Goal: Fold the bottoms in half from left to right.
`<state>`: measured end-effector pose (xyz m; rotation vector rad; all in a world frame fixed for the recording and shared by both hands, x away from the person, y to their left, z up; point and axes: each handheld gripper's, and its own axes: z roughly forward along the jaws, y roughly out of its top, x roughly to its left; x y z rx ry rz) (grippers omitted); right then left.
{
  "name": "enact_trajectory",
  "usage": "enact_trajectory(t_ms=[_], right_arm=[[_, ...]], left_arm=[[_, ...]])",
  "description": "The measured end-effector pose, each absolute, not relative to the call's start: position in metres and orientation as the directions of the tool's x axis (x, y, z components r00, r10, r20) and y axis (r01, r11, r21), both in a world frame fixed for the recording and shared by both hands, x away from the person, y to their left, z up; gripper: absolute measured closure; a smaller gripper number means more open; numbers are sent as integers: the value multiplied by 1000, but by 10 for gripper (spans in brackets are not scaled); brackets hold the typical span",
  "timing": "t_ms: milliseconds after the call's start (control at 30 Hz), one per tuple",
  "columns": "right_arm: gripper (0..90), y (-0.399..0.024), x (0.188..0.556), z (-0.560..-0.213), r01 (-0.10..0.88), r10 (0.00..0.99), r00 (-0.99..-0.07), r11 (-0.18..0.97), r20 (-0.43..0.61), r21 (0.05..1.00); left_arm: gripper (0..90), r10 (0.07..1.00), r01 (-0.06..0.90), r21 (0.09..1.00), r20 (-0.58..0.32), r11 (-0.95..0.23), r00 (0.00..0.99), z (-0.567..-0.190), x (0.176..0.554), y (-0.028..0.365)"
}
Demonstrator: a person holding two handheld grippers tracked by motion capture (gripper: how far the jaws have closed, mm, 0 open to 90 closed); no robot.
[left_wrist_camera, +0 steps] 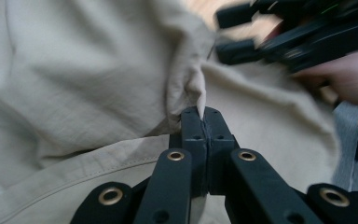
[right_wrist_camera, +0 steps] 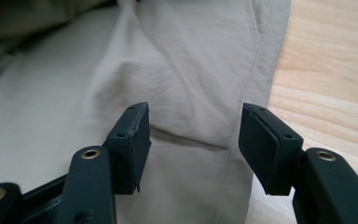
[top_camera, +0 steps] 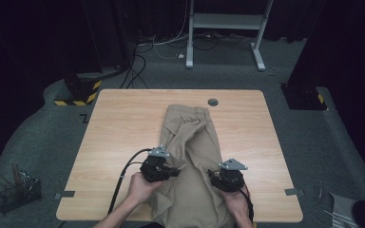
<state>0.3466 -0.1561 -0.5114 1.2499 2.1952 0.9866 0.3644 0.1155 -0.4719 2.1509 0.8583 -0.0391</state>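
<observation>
Looks like lab or recording studio: black curtains [top_camera: 38, 33] all round, grey carpet floor [top_camera: 47, 128], loose cables [top_camera: 138, 61] trailing from wall, hazard-striped equipment base [top_camera: 78, 92], white metal stand frame [top_camera: 225, 28], lone wooden table [top_camera: 123, 123] with cable grommet [top_camera: 213, 102], wire basket [top_camera: 16, 192] on floor

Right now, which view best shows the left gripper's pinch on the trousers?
The left gripper view: the left gripper has its jaws shut on a fold of the beige trousers. The high view shows that gripper small, the pinch unclear. The right gripper view shows trousers between open jaws.
</observation>
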Motion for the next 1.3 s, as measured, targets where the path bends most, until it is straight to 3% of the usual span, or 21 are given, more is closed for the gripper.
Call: enact_trajectory(t_ms=[200,300,500,667,867,967,1300], right_arm=[[433,-161,331,-510,555,840,-542,383,-28,738],[430,-157,334,-518,573,836,-548,404,-34,713],[430,-136,367,-521,582,836,-549,395,-16,711],[429,-124,387,-524,570,852,-524,367,-20,735],[424,-120,387,-524,581,865,-501,352,-18,734],[422,-120,388,-524,579,865,-501,353,-21,735],[417,-120,388,-524,584,868,-496,346,-15,734]], left_arm=[[893,660,628,615,-222,-477,718,-506,383,109],[893,680,651,615,-242,-444,692,-508,392,114],[894,719,626,604,-122,-493,685,-504,418,118],[894,776,677,606,-149,-419,613,-498,440,137],[894,702,567,690,-120,-450,702,-460,409,122],[894,665,547,718,-158,-430,730,-450,397,112],[860,553,511,667,-175,-541,814,-464,386,58]])
